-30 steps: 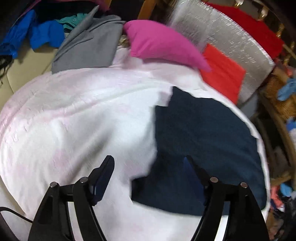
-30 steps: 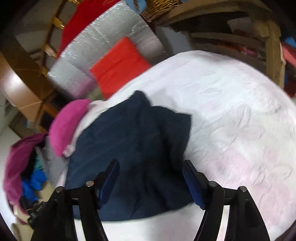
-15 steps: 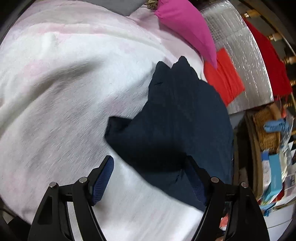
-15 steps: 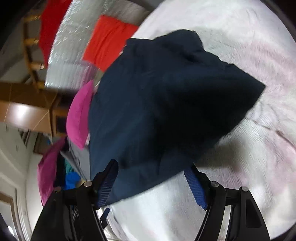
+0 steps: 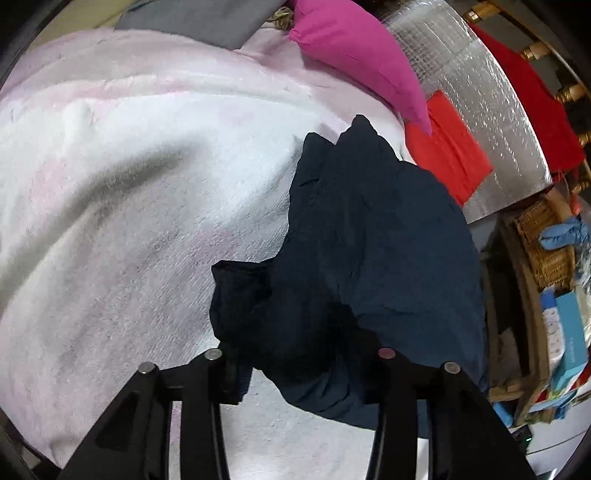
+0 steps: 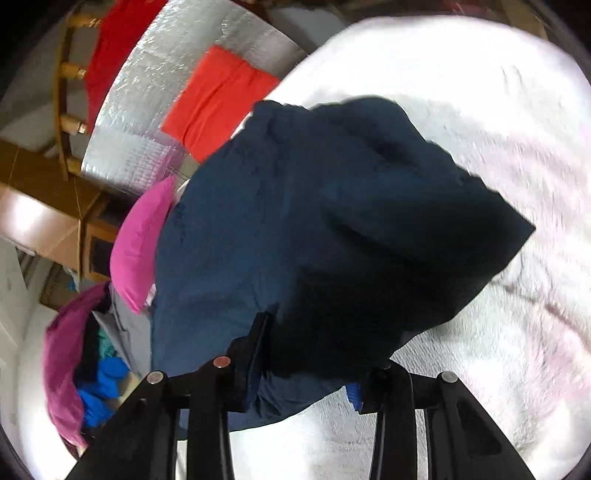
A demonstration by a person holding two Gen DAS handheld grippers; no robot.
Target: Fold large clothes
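Observation:
A dark navy garment [image 5: 369, 229] lies crumpled on a white and pink fleece blanket [image 5: 129, 184]. In the left wrist view its near corner is bunched up between the fingers of my left gripper [image 5: 303, 365]. Those jaws are closing and the fabric fills the gap between them. The right wrist view shows the same garment [image 6: 295, 206] humped up over the blanket [image 6: 498, 129]. Its near edge sits between the fingers of my right gripper [image 6: 306, 369], whose jaws are closing on the cloth too. The fabric hides most of both pairs of pads.
Beyond the garment are a magenta pillow [image 5: 354, 48], a silver foil mat [image 5: 480, 92] with an orange-red cloth [image 5: 447, 147], and a grey garment [image 5: 199, 18]. A wicker basket [image 5: 543, 240] and boxes [image 5: 569, 332] stand off the bed. Loose clothes [image 6: 74, 362] are piled alongside.
Both grippers have dropped towards the navy garment and rolled. Their jaws, wide apart before, have narrowed around its near edge, and the cloth has bunched up between the fingers.

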